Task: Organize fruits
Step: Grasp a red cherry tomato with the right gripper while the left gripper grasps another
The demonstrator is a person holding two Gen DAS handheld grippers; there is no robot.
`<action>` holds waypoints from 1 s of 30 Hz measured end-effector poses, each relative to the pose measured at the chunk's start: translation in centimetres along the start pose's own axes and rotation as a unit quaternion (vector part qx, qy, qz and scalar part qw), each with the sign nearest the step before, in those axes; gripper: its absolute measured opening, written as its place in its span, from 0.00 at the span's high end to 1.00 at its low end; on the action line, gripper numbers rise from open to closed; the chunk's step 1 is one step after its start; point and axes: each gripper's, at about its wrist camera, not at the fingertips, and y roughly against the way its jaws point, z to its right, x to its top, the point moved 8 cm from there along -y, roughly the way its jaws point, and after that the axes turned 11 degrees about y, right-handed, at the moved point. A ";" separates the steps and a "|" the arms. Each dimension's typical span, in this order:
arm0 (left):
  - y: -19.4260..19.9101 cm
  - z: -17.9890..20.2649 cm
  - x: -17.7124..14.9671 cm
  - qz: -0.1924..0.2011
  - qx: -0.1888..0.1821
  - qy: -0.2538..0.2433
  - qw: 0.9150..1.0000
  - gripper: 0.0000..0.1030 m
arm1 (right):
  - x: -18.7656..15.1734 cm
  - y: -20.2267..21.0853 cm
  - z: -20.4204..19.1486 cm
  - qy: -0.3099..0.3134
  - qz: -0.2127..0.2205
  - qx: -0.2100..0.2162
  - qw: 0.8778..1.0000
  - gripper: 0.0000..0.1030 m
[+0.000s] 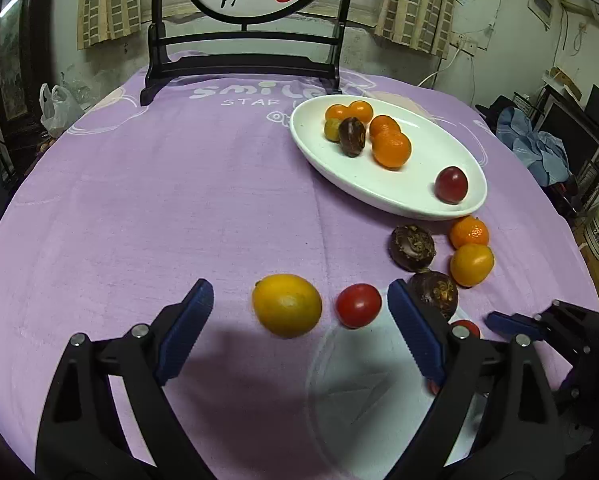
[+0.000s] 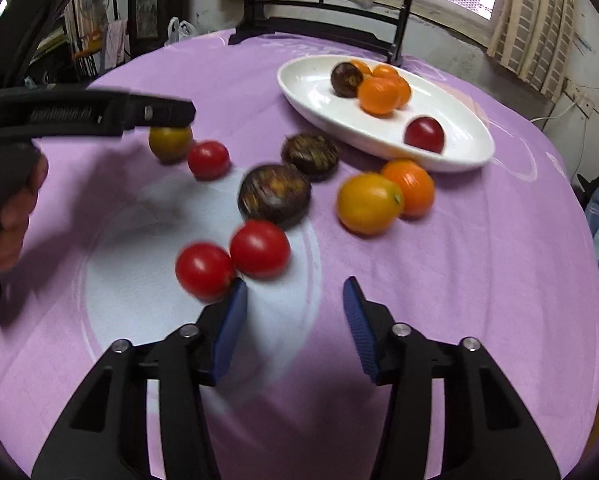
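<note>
White oval dish [image 1: 383, 184] at the worktop's far right: several oranges [image 1: 391, 148], one dark brown fruit [image 1: 352, 136], one dark red fruit [image 1: 451, 184]. Loose on the purple cloth [image 1: 179, 200]: yellow lemon [image 1: 287, 305], cherry tomatoes [image 2: 259, 249], two dark fruits, two oranges. Left tongs [image 1: 299, 312] wide open, lemon and a tomato between, untouched. Right tongs [image 2: 295, 320] partly open, empty.

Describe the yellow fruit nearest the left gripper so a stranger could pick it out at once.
Start at the white oval dish on the purple cloth, then come toward the camera to the loose fruit. The lemon-shaped yellow fruit lies between the open fingers of the left gripper, beside a red tomato. It is the only pale yellow, oval one there.
</note>
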 end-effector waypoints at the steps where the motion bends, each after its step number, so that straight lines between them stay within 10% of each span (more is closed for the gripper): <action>1: 0.1 0.1 0.0 0.000 -0.003 -0.002 1.000 0.12 | 0.4 -0.2 -0.1 0.000 0.002 0.006 1.000 0.55; 11: 0.9 0.4 -0.1 -0.013 -0.028 0.005 0.999 0.12 | 1.7 -0.4 -0.1 -0.035 0.030 0.053 0.998 0.72; 25: 1.0 6.0 -5.1 -0.030 -0.045 -0.113 0.992 0.12 | -0.4 1.6 5.0 -0.095 0.029 -0.002 0.995 0.72; 30: 0.2 7.0 -6.2 -0.035 -0.039 -0.134 0.990 0.27 | -0.5 1.8 4.8 -0.090 0.032 0.000 0.995 0.72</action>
